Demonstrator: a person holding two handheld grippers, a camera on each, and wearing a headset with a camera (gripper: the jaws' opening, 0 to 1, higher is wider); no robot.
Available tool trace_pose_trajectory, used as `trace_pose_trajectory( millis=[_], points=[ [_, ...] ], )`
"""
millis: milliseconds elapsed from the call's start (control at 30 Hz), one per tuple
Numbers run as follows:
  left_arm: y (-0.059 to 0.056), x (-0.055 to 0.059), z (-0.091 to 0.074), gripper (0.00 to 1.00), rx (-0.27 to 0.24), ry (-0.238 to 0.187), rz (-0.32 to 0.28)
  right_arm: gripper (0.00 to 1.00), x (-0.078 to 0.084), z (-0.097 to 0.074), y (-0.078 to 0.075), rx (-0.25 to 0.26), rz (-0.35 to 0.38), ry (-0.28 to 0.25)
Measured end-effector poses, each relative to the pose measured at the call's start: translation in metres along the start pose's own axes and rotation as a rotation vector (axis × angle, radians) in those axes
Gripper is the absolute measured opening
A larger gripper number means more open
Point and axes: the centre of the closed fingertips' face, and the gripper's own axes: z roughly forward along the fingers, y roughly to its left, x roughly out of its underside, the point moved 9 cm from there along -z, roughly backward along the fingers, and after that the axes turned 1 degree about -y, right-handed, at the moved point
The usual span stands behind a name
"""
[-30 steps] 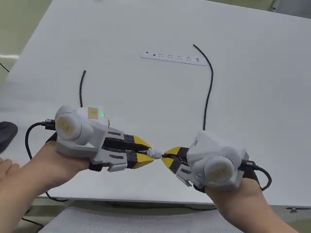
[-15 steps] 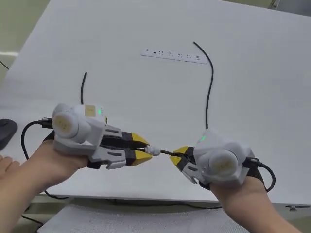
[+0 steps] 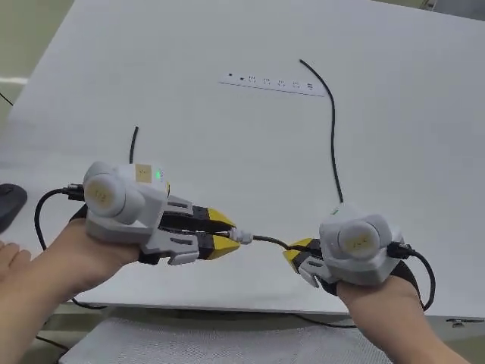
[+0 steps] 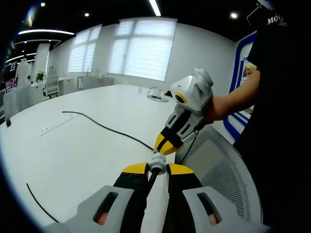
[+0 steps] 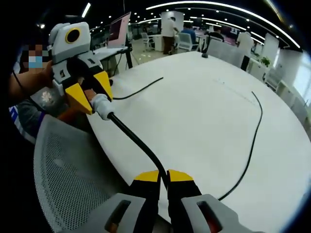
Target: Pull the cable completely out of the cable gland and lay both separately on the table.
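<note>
As the cable gland (image 3: 242, 237) was clamped by the left gripper (image 3: 228, 232), lower centre, the cable (image 3: 269, 240) seemed pinched by the right gripper (image 3: 292, 251).

Right gripper (image 3: 297, 252): pulled farther right, away from the left gripper (image 3: 224, 232).
Cable (image 3: 267, 240): a longer black stretch now shows, drawn out of the cable gland (image 3: 242, 237).

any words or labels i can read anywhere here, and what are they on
"MOO", cut off at the edge: white letters on the person's black top.
Long white power strip: marks too small to read.
Blue-framed wall poster: too blurred to read.
</note>
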Motion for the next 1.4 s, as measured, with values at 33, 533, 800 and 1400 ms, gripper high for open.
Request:
trace_pose_trajectory(
  millis=[33,533,800,1400],
  points=[
    [0.000,0.000,0.000,0.15,0.001,0.002,0.001,0.00,0.000,0.000,0.000,0.001,-0.002,0.001],
    [0.009,0.001,-0.006,0.15,-0.026,0.005,-0.011,0.02,-0.001,-0.009,0.005,0.016,0.046,-0.044],
    [0.009,-0.008,-0.004,0.15,-0.027,-0.008,0.013,0.15,-0.028,-0.032,0.017,0.090,-0.110,-0.105],
    [0.003,-0.015,-0.005,0.15,-0.056,-0.031,0.013,0.02,-0.064,-0.022,0.046,0.102,-0.372,-0.110]
  ],
)
